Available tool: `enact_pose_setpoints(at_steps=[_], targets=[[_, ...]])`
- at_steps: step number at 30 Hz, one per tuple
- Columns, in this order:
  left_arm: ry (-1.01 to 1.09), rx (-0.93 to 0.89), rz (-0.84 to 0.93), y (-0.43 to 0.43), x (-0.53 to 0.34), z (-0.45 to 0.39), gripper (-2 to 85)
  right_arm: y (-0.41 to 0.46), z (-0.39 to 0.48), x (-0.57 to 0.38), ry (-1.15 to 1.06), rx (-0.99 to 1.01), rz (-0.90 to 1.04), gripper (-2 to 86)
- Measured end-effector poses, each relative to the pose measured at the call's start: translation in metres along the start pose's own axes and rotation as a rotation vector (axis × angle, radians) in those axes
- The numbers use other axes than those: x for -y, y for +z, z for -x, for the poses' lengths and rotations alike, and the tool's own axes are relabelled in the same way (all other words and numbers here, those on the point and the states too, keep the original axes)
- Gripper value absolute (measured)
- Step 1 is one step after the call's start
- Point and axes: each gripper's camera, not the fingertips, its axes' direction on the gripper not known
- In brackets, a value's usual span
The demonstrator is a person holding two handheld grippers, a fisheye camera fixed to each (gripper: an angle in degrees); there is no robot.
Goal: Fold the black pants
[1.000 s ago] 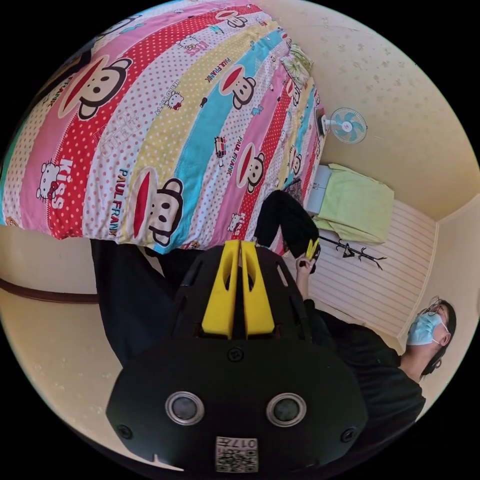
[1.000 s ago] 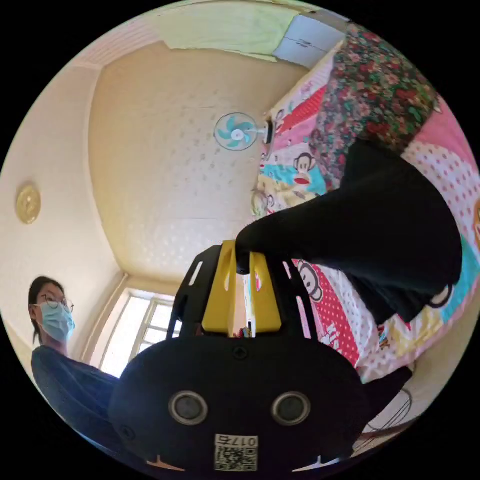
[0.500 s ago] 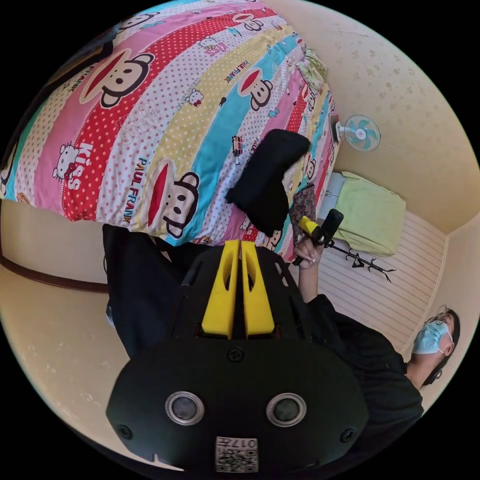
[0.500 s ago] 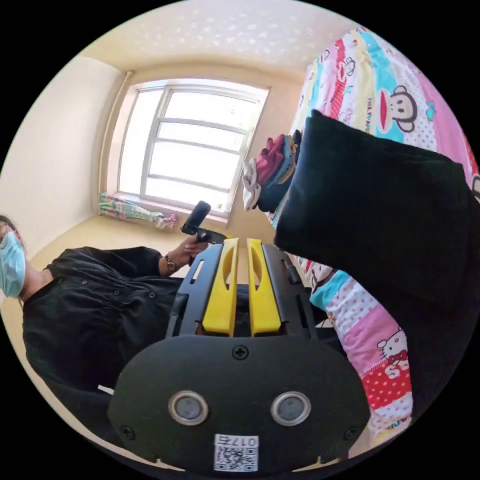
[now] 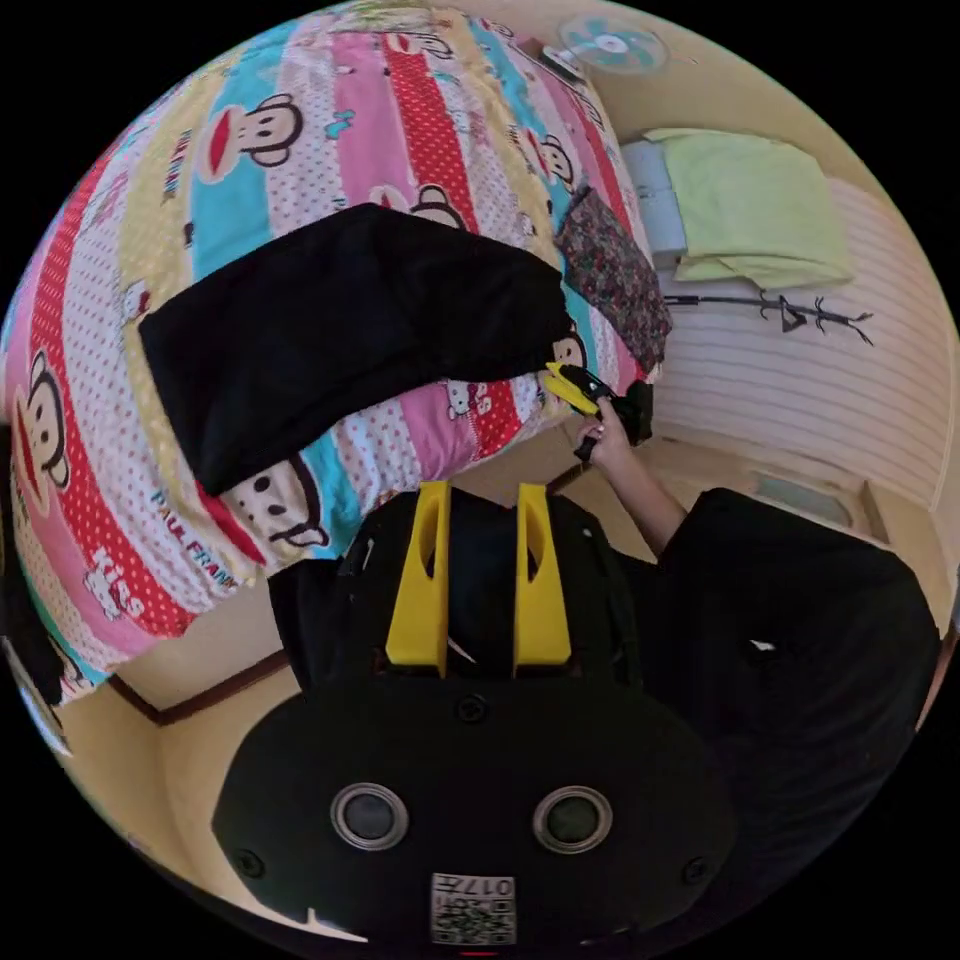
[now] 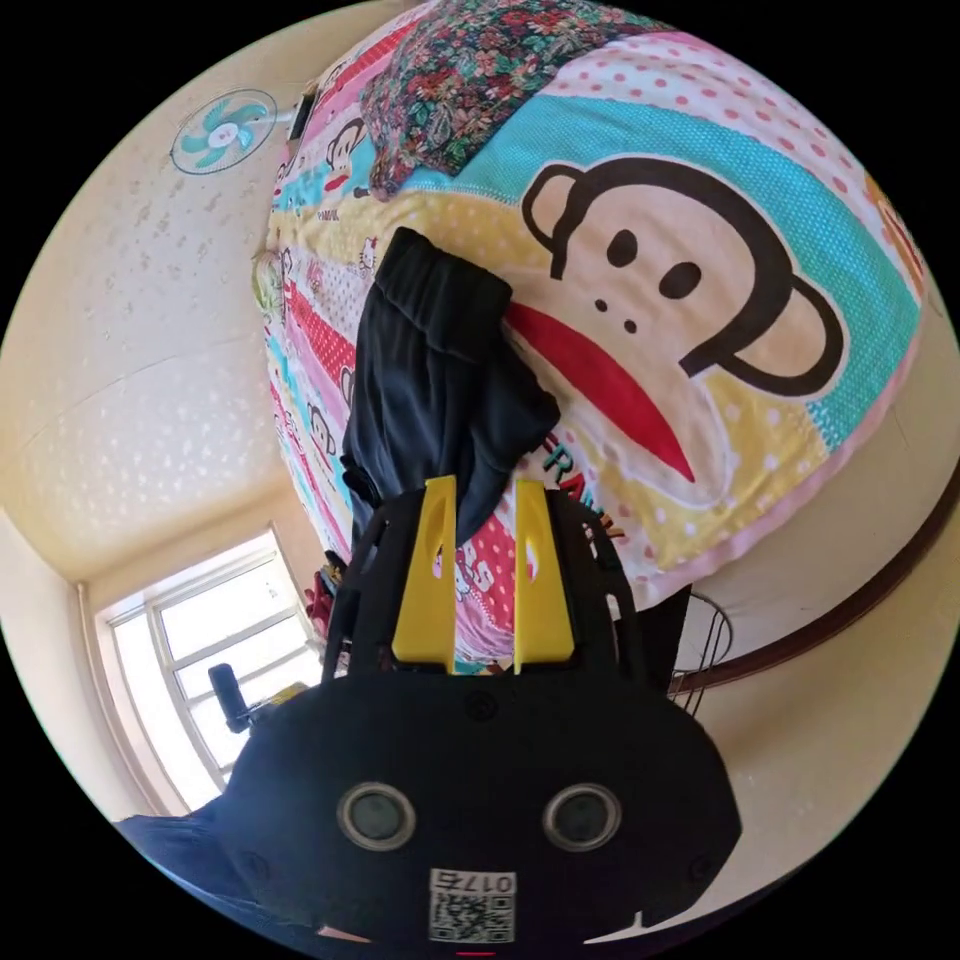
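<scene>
Soft black pants [image 5: 350, 330] lie folded in a thick slab near the bed's [image 5: 90, 470] edge, left hand-held gripper [image 5: 478, 500] and right hand-held gripper [image 6: 484, 495] both gaping, empty.

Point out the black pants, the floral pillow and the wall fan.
black pants [image 5: 350, 320], left gripper view, middle of the folded cloth
floral pillow [image 5: 615, 275], left gripper view, its patterned face
wall fan [image 6: 222, 131], right gripper view, its hub

Folded black pants [image 5: 350, 330] lie on a cartoon-print bedspread [image 5: 100, 330].
The left gripper [image 5: 480, 500] hovers with jaws apart; the right gripper [image 5: 585, 392], hand-held, seemingly touches the pants' edge.
</scene>
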Motion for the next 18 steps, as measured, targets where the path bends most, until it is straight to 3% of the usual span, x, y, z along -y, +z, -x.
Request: enact_pose_setpoints(at_steps=[5,10,15,18], targets=[[0.256,0.084,0.143,0.108,0.116,-0.064,12.5,0.027,-0.013,-0.005,0.091,0.063,-0.094,7.6],[0.421,0.229,0.149,0.217,0.202,-0.12,14.7,0.057,-0.016,-0.018,0.024,0.064,-0.005,7.1],[0.426,0.645,0.202,0.35,0.245,-0.124,15.6,0.064,-0.035,-0.047,0.014,0.062,-0.01,6.9],[0.462,0.758,0.15,0.376,0.236,-0.122,12.0,0.062,-0.066,-0.069,0.103,0.146,-0.084,7.1]])
